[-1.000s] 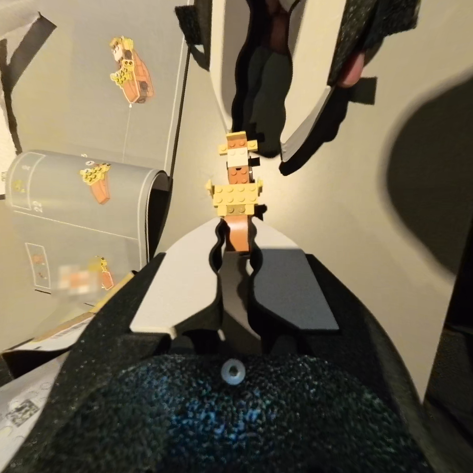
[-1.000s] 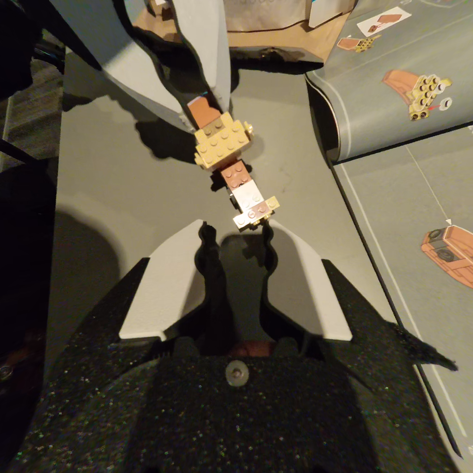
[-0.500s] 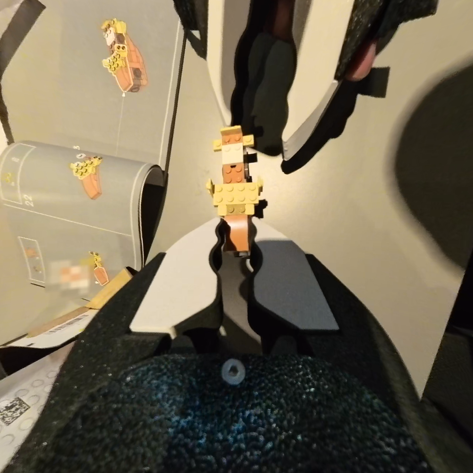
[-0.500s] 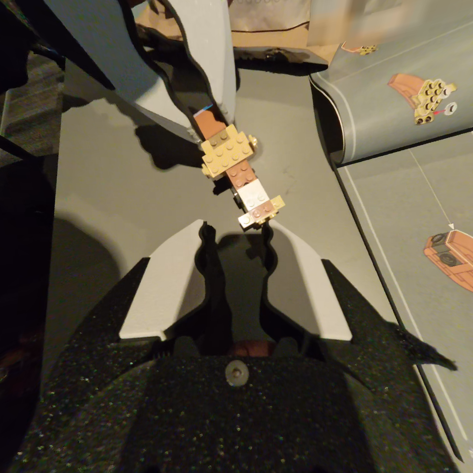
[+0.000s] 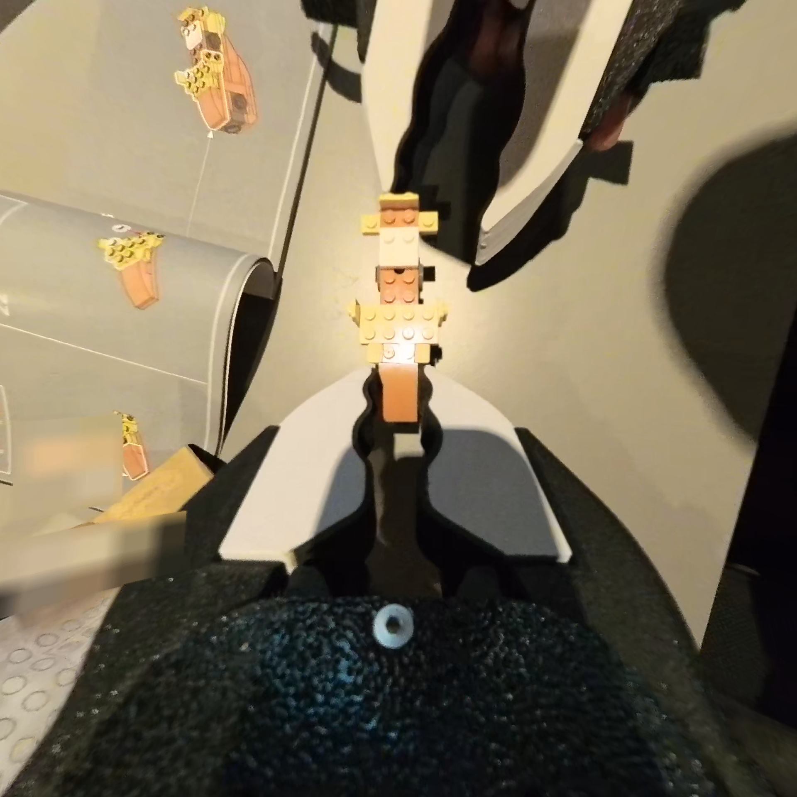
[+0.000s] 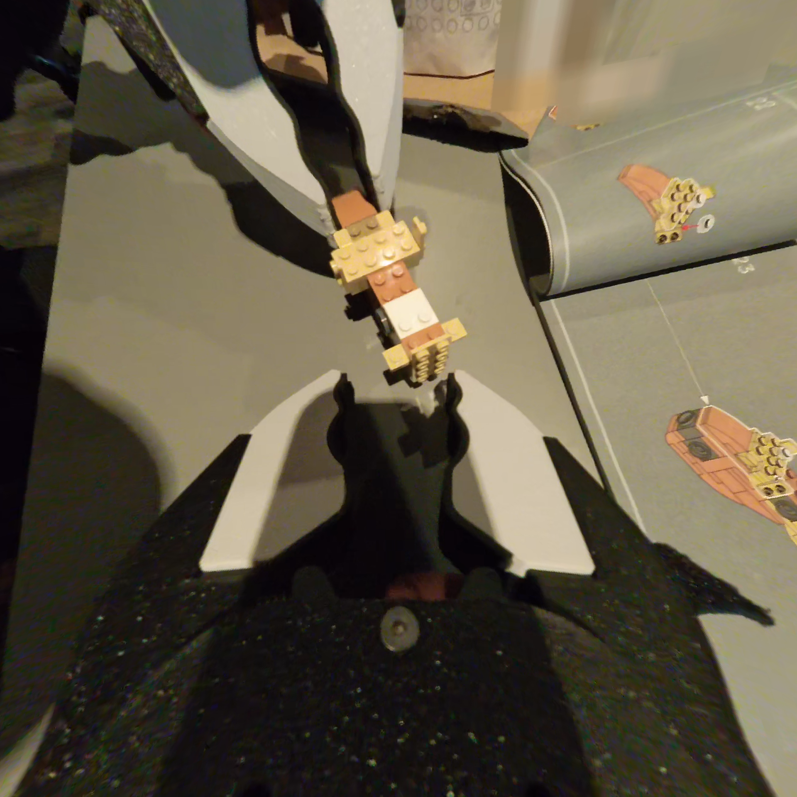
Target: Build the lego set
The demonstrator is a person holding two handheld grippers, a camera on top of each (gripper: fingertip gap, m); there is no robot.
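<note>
Closer now than a second ago, my right gripper [image 6: 394,381] sits with its spread fingertips just short of the far end of the lego model [image 5: 400,308], where before a clearer gap showed between them. I hold the model in my left gripper [image 5: 399,403], whose fingers are closed on the smooth brown tail piece; the tan studded plate, brown and white bricks and small tan cross-piece stick out beyond the tips, above the grey table [image 6: 194,302]. From the right wrist view, the model [image 6: 394,284] hangs between the two tools, its tan stud-covered end almost at the inner edge of my right-hand fingertip [image 6: 483,414]; whether they touch, I cannot tell. My right gripper's fingers stand wide apart and hold nothing. An open instruction booklet [image 6: 673,353] lies on the table to the right in that view, one page curled up, printed with drawings of the brown and tan build. Torn paper packaging [image 6: 448,51] lies at the far edge.
</note>
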